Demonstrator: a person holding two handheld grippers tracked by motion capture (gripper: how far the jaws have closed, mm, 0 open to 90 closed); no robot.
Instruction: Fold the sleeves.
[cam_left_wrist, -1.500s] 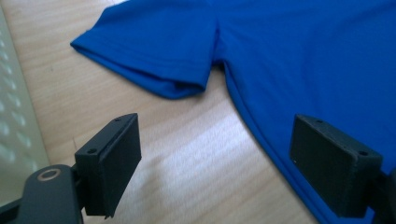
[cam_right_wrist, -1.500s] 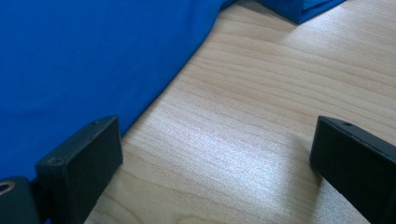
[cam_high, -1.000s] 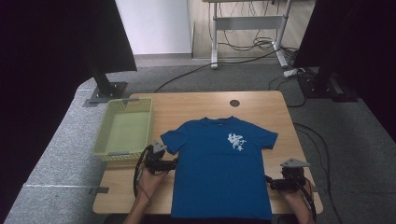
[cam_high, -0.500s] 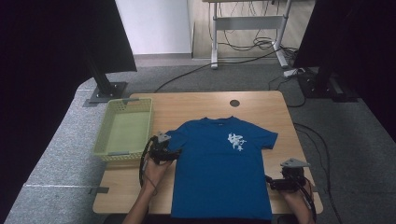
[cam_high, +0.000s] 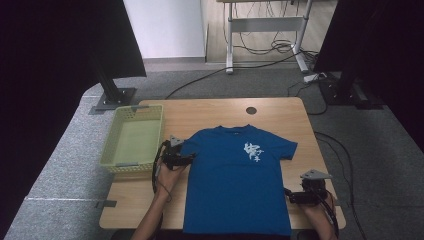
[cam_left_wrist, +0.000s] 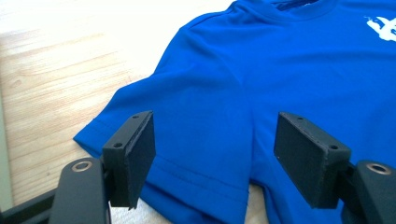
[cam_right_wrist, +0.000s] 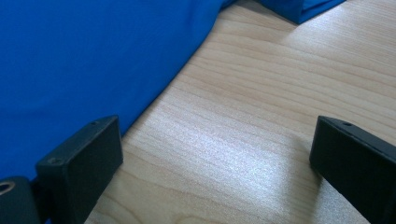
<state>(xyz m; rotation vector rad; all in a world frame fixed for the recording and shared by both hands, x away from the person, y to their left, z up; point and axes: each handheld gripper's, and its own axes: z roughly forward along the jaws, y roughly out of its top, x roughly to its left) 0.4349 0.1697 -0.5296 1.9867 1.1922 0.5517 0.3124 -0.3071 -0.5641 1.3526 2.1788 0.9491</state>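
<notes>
Blue cloth of a T-shirt (cam_high: 237, 185) lies spread flat on the wooden desk (cam_high: 210, 112), front up, collar toward the far edge and hem at the near edge by the person. A small white print (cam_high: 253, 152) sits on the chest, toward the person's right. Both short sleeves are laid out to the sides.

At the shirt's left sleeve (cam_left_wrist: 173, 140) is the left gripper (cam_high: 179, 159), held in the left hand (cam_high: 169, 176). In the left gripper view its two black fingers (cam_left_wrist: 133, 156) stand apart on either side of the sleeve, with the sleeve hem lying between them; the pads do not press on the cloth. Its jaws have just been closing somewhat, yet a wide gap remains.

The right gripper (cam_high: 295, 197) rests near the shirt's lower right side, just beside its edge, held in the right hand (cam_high: 317, 212). In the right gripper view its fingers (cam_right_wrist: 81, 163) are spread wide over bare wood, one of them close to the shirt's side edge, with nothing between them.

A pale green basket (cam_high: 116, 150) stands on the desk's left side, just beside the left gripper. A dark round hole (cam_high: 251, 110) marks the desk near its far edge. Grey carpet (cam_high: 65, 165) surrounds the desk, with cables (cam_high: 280, 47) trailing across the floor beyond.
</notes>
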